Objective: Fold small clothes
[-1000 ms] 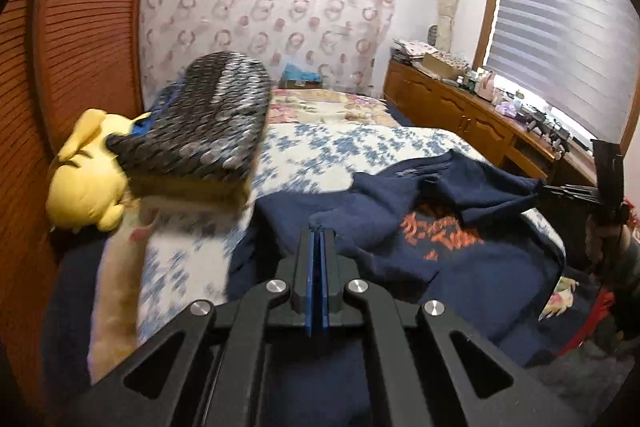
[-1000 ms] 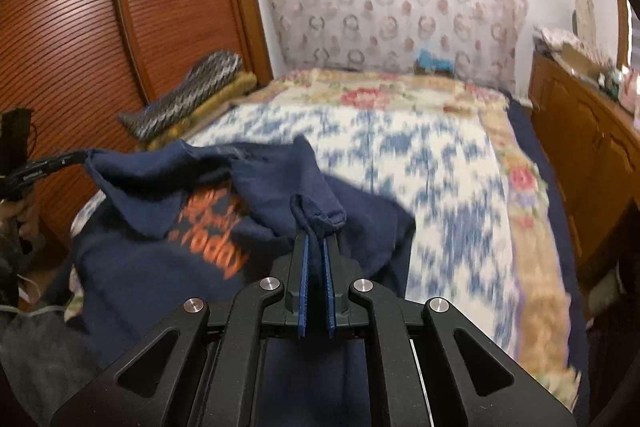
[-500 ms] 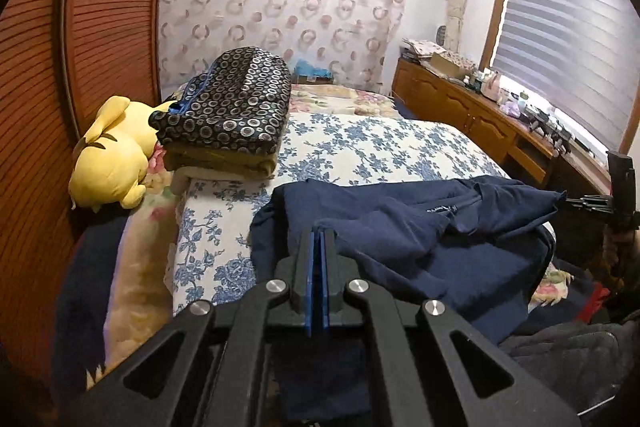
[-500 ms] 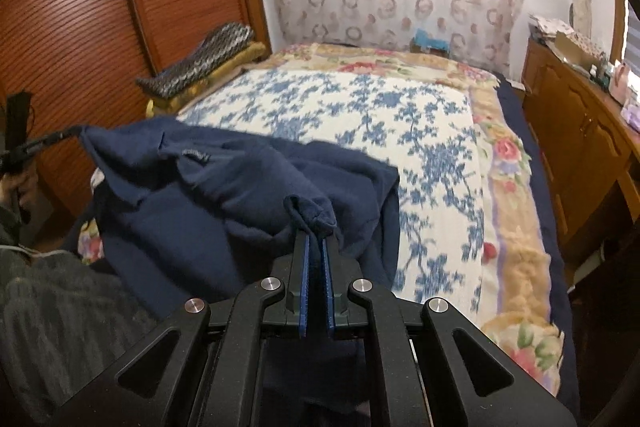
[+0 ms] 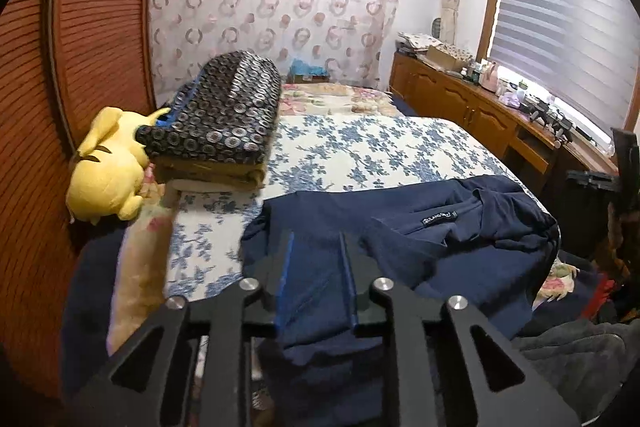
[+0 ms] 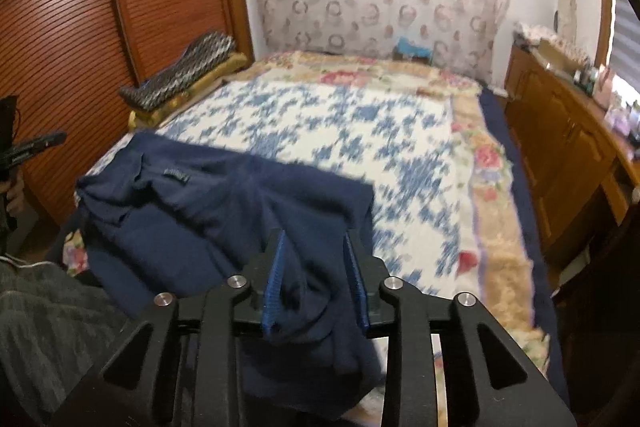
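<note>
A navy sweatshirt (image 5: 420, 227) lies spread on the near end of the bed, back side up with a small neck label showing; it also shows in the right wrist view (image 6: 224, 203). My left gripper (image 5: 316, 255) is open, its blue-padded fingers apart over the garment's near edge. My right gripper (image 6: 314, 255) is open too, with a loose fold of the navy cloth lying between its fingers. Each gripper shows at the edge of the other's view.
The bed has a blue floral cover (image 5: 360, 155). A stack of folded blankets (image 5: 220, 123) and a yellow plush toy (image 5: 108, 175) lie at the left by the wooden wardrobe (image 6: 72, 39). A wooden dresser (image 5: 480, 115) runs along the right.
Both grippers were shut on the sweatshirt, carrying it over so the orange print turned under. Now both have opened and the garment lies flat on the bed.
</note>
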`<state>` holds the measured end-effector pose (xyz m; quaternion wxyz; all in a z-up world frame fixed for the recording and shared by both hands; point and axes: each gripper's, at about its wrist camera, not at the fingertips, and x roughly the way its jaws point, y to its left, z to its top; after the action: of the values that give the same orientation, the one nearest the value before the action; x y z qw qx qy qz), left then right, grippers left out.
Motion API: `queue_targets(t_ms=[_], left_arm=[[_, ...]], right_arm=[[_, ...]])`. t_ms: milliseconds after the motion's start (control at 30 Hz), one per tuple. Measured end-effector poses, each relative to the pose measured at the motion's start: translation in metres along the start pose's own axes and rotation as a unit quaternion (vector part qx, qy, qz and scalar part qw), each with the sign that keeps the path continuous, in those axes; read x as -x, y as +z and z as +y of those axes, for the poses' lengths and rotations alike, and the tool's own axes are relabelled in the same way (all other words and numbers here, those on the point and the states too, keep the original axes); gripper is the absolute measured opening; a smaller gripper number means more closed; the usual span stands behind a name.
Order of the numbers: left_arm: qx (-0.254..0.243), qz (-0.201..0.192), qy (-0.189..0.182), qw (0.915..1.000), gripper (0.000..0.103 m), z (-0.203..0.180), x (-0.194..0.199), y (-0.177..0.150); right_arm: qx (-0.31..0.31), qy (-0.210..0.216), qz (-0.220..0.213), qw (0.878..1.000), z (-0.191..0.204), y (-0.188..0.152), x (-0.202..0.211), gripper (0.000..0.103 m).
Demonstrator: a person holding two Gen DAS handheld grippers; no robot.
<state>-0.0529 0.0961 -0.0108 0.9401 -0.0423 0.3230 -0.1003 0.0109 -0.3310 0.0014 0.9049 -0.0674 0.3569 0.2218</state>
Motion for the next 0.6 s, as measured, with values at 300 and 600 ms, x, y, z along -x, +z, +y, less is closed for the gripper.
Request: queue_targets(t_ms=[300,600], left_arm=[[-0.017,0.033,-0.009,0.9993,0.041,-0.002,-0.061,0.011],[0.002,0.087,0.005,0.9962,0.047,0.024,-0.140,0.015]], right_arm=[[-0.001,-0.015,-0.009,1.000,-0.019,0.026,-0.030,0.044],[-0.076,0.013,0.047,0.996,-0.048,0.022,-0.116,0.045]])
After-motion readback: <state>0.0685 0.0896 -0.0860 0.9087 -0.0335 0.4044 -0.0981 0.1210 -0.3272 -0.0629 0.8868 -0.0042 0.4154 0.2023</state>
